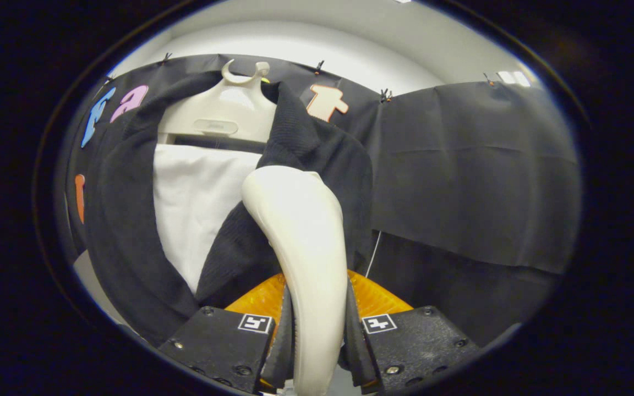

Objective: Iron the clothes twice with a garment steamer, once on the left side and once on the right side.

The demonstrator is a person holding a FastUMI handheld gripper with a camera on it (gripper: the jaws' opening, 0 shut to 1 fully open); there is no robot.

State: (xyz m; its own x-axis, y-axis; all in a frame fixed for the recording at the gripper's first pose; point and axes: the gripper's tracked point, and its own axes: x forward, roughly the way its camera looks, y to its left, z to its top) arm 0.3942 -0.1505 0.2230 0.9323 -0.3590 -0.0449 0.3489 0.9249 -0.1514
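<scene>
Garment steamer (306, 242): smooth cream-white handle, curved, rising from between fingers and leaning left toward garment; head end rests against right front panel. Orange part shows just behind handle base. Gripper (318, 335) clamped on handle, both fingers pressing its sides.

Clothes (130, 220): dark ribbed-knit jacket, open front, white inner fabric between panels; hangs upright on pale hanger.
</scene>
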